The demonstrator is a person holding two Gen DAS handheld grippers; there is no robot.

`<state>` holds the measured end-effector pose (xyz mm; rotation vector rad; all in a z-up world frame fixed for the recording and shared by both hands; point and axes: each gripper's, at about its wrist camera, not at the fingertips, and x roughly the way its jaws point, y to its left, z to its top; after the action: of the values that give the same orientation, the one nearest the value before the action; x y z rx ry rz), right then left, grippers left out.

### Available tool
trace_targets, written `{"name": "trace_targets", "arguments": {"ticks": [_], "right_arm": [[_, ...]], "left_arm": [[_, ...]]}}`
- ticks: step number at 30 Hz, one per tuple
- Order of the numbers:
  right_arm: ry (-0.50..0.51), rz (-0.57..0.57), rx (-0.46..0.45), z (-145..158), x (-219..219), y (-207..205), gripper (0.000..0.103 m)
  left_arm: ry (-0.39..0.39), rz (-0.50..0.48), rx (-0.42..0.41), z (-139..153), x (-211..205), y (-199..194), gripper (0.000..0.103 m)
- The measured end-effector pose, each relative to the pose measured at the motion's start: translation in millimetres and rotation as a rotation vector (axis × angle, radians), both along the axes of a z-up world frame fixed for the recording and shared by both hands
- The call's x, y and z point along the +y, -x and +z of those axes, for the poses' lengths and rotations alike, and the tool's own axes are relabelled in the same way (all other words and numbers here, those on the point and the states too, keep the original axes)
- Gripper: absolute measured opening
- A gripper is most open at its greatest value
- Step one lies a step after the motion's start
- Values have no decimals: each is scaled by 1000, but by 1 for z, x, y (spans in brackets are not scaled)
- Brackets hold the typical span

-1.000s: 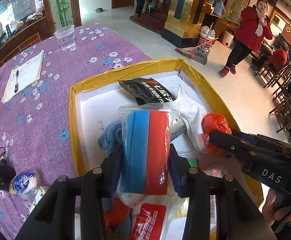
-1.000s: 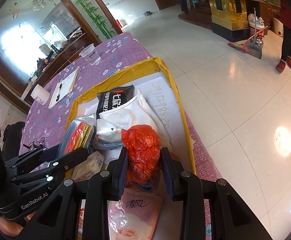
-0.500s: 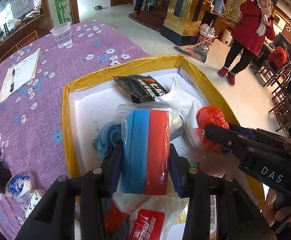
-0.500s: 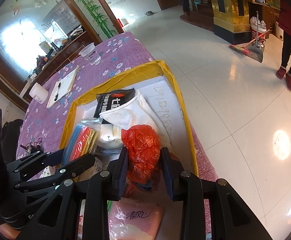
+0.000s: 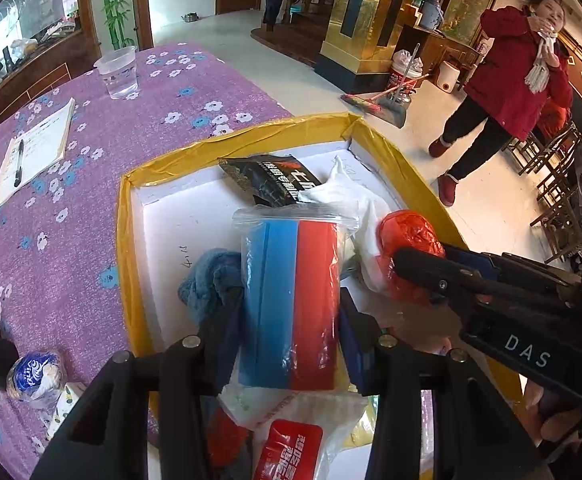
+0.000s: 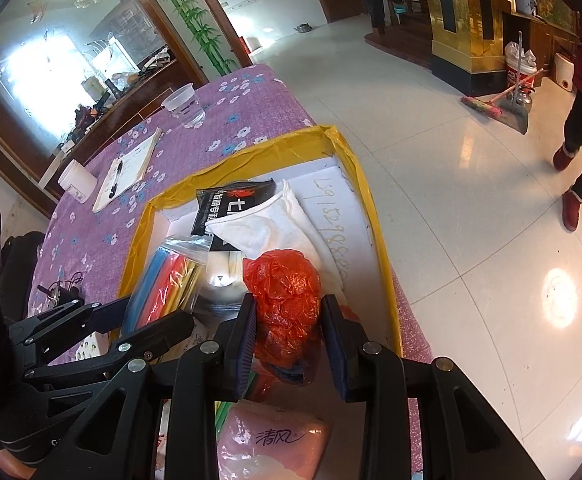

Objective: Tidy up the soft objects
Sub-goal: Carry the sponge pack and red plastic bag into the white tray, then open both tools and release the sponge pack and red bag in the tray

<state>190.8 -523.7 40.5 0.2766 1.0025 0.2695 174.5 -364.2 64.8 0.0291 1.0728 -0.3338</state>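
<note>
Two grippers — left gripper (image 5: 291, 312) clamps one sponge pack (image 5: 291, 300), right gripper (image 6: 289, 320) one red bag (image 6: 287, 284).

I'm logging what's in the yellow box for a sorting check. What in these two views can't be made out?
- Left wrist view: the blue cloth is half hidden behind the bagged sponges.
- Right wrist view: the dark item under the red plastic bag is covered by it.
- Right wrist view: the pink tissue pack is cut off by the bottom edge.

"DAS" on right gripper (image 5: 419, 264); "清风" on pink pack (image 6: 271, 440).
</note>
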Motion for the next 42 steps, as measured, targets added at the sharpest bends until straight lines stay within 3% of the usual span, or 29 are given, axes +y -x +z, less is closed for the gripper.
{"name": "trace_targets", "arguments": {"ticks": [16, 25, 29, 35, 40, 42], "right_arm": [[5, 12, -5, 3, 5, 3, 34], [14, 10, -5, 1, 5, 3, 34], [23, 3, -6, 1, 2, 4, 34], [19, -2, -9, 2, -2, 7, 36], [14, -2, -28, 9, -3, 12, 55], [15, -5, -34, 13, -5, 15, 55]], "left_arm": [[21, 3, 0, 6, 2, 2, 46], [22, -1, -10, 10, 1, 8, 53], [29, 3, -27, 17, 2, 10, 61], [49, 16, -33, 22, 5, 15, 62], [43, 15, -42, 23, 5, 21, 63], [46, 15, -44, 24, 6, 23, 63]]}}
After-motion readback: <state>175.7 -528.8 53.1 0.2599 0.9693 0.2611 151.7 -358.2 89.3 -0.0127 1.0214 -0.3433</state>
